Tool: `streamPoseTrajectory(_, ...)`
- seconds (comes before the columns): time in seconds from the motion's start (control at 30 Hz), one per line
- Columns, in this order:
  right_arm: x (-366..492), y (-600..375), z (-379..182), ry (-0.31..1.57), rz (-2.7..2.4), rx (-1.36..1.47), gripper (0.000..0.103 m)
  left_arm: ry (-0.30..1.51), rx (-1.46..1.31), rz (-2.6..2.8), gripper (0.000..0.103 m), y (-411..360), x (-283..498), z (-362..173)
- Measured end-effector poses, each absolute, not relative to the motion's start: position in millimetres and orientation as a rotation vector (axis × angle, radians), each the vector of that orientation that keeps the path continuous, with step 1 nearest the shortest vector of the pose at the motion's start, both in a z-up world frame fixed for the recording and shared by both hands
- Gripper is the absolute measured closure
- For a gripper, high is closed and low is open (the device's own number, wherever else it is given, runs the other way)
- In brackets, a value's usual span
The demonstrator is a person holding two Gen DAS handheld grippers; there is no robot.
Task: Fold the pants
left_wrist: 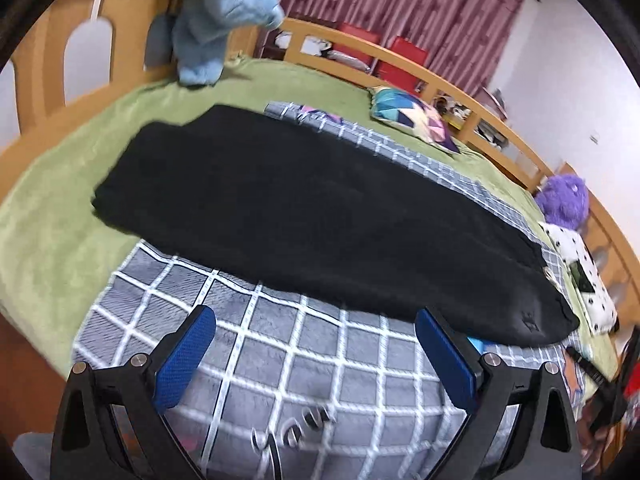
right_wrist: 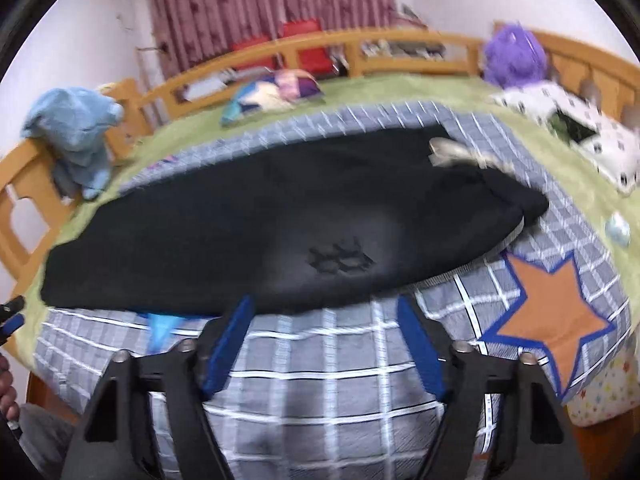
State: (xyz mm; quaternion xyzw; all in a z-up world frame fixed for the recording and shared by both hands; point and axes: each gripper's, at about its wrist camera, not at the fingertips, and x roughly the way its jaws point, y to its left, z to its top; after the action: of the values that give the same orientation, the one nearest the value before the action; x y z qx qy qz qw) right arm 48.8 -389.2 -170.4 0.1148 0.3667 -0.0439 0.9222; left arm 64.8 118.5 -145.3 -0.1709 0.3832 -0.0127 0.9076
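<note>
From the left wrist we see our left hand-held gripper (left_wrist: 315, 330) spread wide and empty, just short of the black pants (left_wrist: 304, 216) laid long across the checked blanket (left_wrist: 280, 364) on the bed. From the right wrist, our right hand-held gripper (right_wrist: 325, 330) also gapes empty at the pants' (right_wrist: 256, 232) near edge, beside an orange star patch (right_wrist: 554, 312).
</note>
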Motion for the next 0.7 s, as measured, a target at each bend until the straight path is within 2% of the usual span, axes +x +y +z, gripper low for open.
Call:
streamPoseTrajectory(0.03, 54, -396, -181, 0.772, -0.108, 0.251, 0.042, 0.802, -0.370, -0.017, 0.003, 122, 73, -157)
streamPoseTrajectory(0.1, 62, -413, -203, 0.806, -0.133, 0.307, 0.042, 0.826, -0.423, -0.008, 0.008, 129, 86, -175)
streamPoseTrajectory(0.27, 73, -454, -232, 0.786, -0.132, 0.531, 0.042, 0.864, -0.571, -0.022, 0.009, 147, 117, -215)
streamPoseTrajectory(0.4, 88, -467, -239, 0.767, -0.140, 0.614, 0.041, 0.856, -0.507, -0.015, 0.010, 140, 137, -219)
streamPoseTrajectory(0.47, 96, -467, -241, 0.758, -0.133, 0.623, 0.040, 0.859, -0.505, -0.011, 0.014, 138, 148, -220)
streamPoseTrajectory(0.53, 107, -465, -243, 0.758, -0.136, 0.616, 0.041, 0.860, -0.522, 0.011, 0.024, 141, 158, -219)
streamPoseTrajectory(0.57, 113, -464, -243, 0.762, -0.142, 0.609, 0.041, 0.859, -0.530, 0.023, 0.039, 143, 162, -219)
streamPoseTrajectory(0.6, 120, -462, -243, 0.769, -0.160, 0.594, 0.052, 0.869, -0.531, 0.029, 0.065, 145, 166, -218)
streamPoseTrajectory(0.63, 123, -462, -241, 0.776, -0.185, 0.580, 0.069, 0.898, -0.515, 0.040, 0.079, 146, 170, -216)
streamPoseTrajectory(0.67, 125, -462, -238, 0.779, -0.201, 0.571, 0.074, 0.917, -0.497, 0.050, 0.091, 148, 171, -213)
streamPoseTrajectory(0.7, 128, -461, -233, 0.777, -0.184, 0.568, 0.080, 0.907, -0.493, 0.033, 0.091, 150, 173, -207)
